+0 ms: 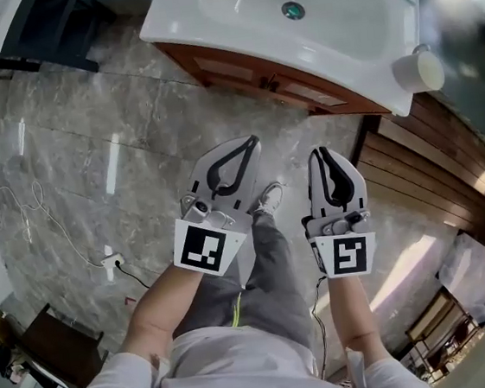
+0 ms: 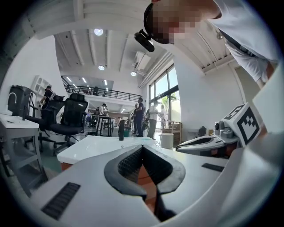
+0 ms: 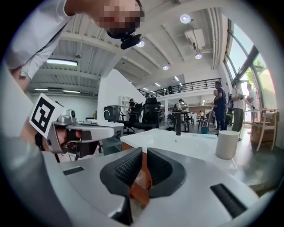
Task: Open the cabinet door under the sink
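The white sink point(image 1: 248, 10) stands ahead of me on a brown wooden cabinet point(image 1: 237, 66), whose doors are closed, with a dark handle point(image 1: 272, 81) between them. In the head view both grippers hang over the floor, short of the cabinet. My left gripper point(image 1: 251, 144) is shut with nothing in it, and so is my right gripper point(image 1: 318, 152). The left gripper view has the left gripper point(image 2: 142, 149) pointing at the sink point(image 2: 102, 148). In the right gripper view the right gripper point(image 3: 144, 153) shows cabinet wood point(image 3: 138, 188) behind its closed jaws.
A white cup point(image 1: 420, 69) sits on the sink's right corner. A white cable and plug box point(image 1: 111, 263) lie on the marble floor at the left. Slatted wooden panels point(image 1: 431, 167) run along the right. My own leg and shoe point(image 1: 267, 199) are below the grippers.
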Demonstrator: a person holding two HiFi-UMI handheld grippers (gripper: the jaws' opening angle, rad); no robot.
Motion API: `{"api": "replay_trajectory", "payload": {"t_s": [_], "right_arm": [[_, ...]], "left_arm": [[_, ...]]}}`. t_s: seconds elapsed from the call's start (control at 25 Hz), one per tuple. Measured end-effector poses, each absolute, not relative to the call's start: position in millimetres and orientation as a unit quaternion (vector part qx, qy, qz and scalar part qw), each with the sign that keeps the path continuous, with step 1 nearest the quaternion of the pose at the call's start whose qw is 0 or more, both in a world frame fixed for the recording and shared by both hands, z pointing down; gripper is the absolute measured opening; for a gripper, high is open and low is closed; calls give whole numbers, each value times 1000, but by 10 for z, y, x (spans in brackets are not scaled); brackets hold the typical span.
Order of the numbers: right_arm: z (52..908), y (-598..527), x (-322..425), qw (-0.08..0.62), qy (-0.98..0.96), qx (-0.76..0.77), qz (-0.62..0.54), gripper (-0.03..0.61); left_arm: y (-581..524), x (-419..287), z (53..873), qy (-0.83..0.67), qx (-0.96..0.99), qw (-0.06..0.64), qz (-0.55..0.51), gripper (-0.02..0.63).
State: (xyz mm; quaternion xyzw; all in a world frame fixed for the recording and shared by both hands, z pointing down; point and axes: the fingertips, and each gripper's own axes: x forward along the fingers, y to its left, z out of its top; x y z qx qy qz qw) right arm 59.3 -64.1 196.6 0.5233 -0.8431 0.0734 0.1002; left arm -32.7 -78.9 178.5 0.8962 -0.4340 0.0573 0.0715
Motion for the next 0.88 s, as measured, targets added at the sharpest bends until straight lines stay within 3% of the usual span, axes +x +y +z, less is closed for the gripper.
{"api": "replay_trajectory", "payload": {"t_s": [0.68, 0.8, 0.88], "right_arm": [[3934, -995, 312, 131, -859, 487, 85, 41], [4222, -1089, 294, 133, -861, 484, 84, 95], [4416, -1154, 294, 136, -860, 485, 80, 95]], "left_arm": [[-930, -436, 3542, -436, 893, 62, 85, 9], [-987, -445, 3797, -438, 893, 60, 83, 9], [-1022, -454, 3969, -441, 892, 60, 79, 9]]}}
